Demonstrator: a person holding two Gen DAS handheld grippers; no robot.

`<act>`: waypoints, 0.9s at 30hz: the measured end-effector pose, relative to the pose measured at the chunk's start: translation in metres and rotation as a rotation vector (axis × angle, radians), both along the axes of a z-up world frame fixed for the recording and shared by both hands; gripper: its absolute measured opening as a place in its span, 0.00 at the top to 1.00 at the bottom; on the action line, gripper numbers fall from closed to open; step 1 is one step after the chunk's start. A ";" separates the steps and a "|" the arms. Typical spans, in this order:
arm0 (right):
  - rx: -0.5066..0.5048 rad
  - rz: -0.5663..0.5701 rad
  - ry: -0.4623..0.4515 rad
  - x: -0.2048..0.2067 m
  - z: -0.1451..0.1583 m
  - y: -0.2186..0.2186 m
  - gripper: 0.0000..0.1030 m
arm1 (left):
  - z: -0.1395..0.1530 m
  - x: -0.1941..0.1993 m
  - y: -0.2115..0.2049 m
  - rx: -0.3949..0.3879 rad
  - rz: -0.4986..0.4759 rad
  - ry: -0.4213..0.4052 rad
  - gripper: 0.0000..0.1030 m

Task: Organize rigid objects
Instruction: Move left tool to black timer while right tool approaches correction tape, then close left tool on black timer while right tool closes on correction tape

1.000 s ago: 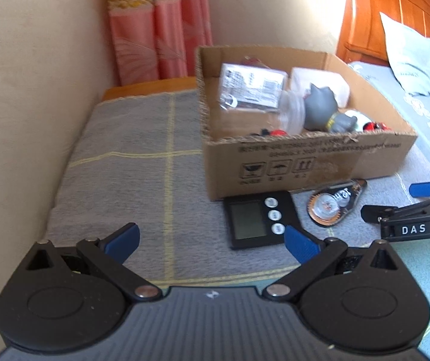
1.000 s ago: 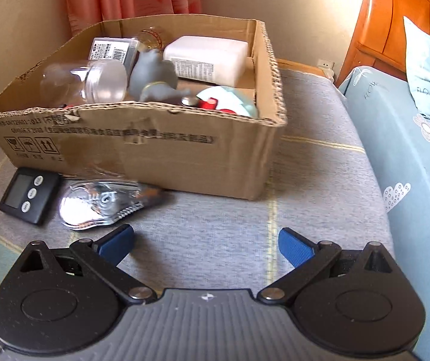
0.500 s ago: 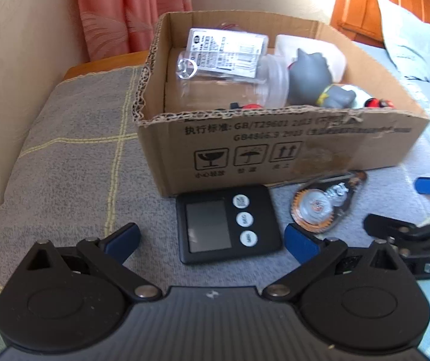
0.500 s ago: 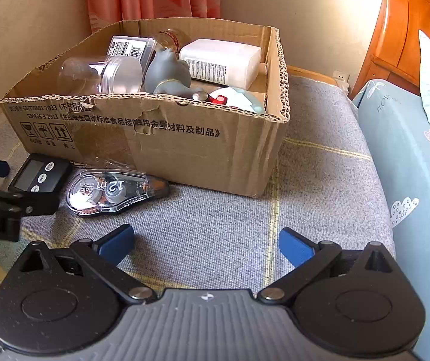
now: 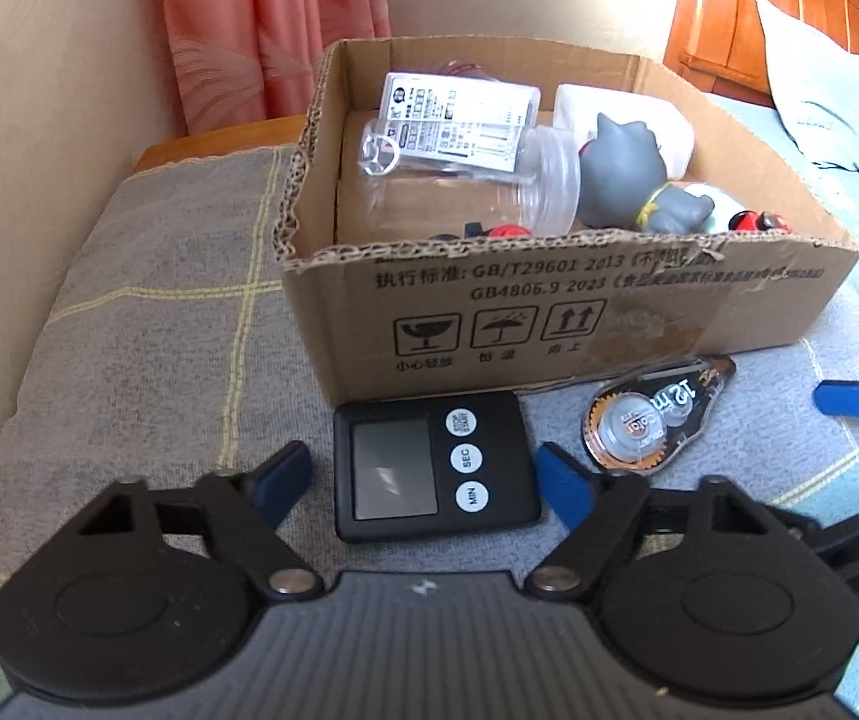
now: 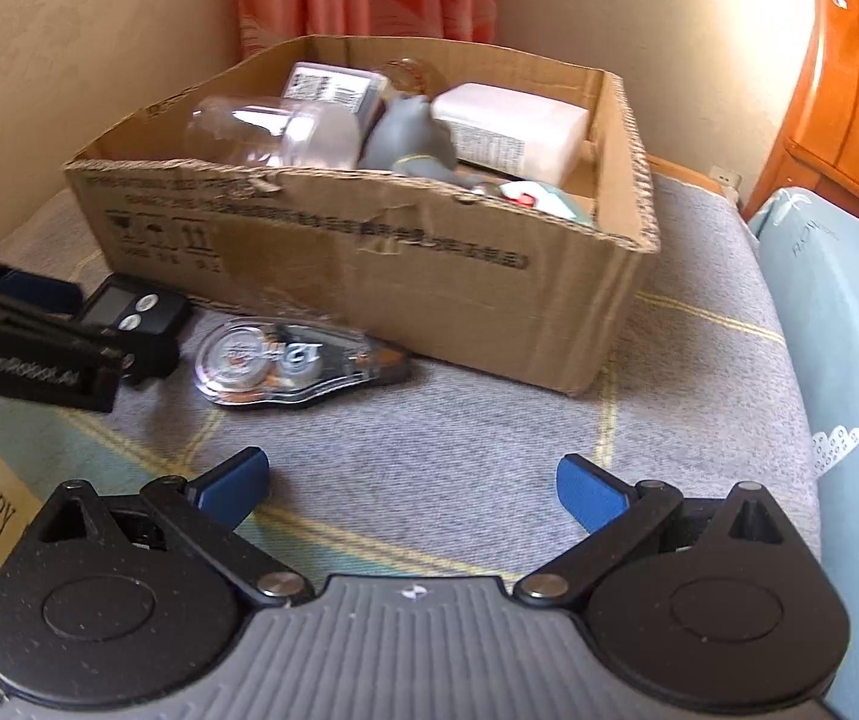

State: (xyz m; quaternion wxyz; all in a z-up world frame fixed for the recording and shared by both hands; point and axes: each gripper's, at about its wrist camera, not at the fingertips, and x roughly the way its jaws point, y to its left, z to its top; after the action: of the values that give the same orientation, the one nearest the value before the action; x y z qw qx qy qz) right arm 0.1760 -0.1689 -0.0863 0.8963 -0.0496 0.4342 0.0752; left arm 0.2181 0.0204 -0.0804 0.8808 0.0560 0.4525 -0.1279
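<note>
Beside timer [image 5: 435, 468], tape dispenser [image 5: 654, 420]; behind, cardboard box [image 5: 549, 318]

A grey woven blanket with yellow grid lines [image 5: 159, 324] carries an open brown cardboard box [image 5: 549, 312]. Just before the box lie a black digital timer [image 5: 435, 468] and a clear teardrop-shaped correction-tape dispenser [image 5: 651, 420], side by side.

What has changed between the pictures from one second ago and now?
The left gripper moved in over the black timer, and its jaws are closing around it, not yet pressing. The right gripper remains open and empty. Timer, correction tape and cardboard box lie where they were.
</note>
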 end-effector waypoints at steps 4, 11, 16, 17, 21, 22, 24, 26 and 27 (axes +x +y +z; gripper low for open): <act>0.005 0.055 -0.007 -0.002 0.000 0.011 0.00 | 0.002 -0.003 0.008 0.007 0.024 0.003 0.31; 0.010 0.084 -0.041 0.009 -0.002 0.030 0.00 | 0.002 -0.010 0.031 0.008 0.084 0.017 0.31; 0.011 0.088 -0.056 0.017 -0.003 0.040 0.00 | 0.001 -0.007 0.032 0.008 0.089 0.018 0.30; 0.011 0.084 -0.059 0.018 -0.002 0.041 0.00 | 0.001 -0.006 0.032 0.007 0.089 0.018 0.30; 0.010 0.051 -0.061 0.023 -0.003 0.049 0.00 | 0.000 -0.003 0.029 0.008 0.098 0.015 0.30; 0.009 0.043 -0.061 0.023 -0.003 0.050 0.00 | 0.000 -0.003 0.029 0.007 0.100 0.015 0.30; 0.007 0.041 -0.063 0.023 -0.003 0.053 0.00 | 0.000 -0.002 0.028 0.006 0.102 0.017 0.30; 0.005 0.044 -0.063 0.024 -0.002 0.056 0.00 | 0.001 -0.002 0.028 0.004 0.102 0.020 0.32; 0.004 0.044 -0.063 0.025 -0.002 0.056 0.00 | 0.001 -0.002 0.029 0.003 0.103 0.020 0.32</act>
State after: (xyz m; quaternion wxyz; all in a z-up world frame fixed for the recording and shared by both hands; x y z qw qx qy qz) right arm 0.2006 -0.1125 -0.0886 0.9078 -0.0599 0.4043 0.0943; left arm 0.2165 0.0491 -0.0796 0.8816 0.0328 0.4636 -0.0824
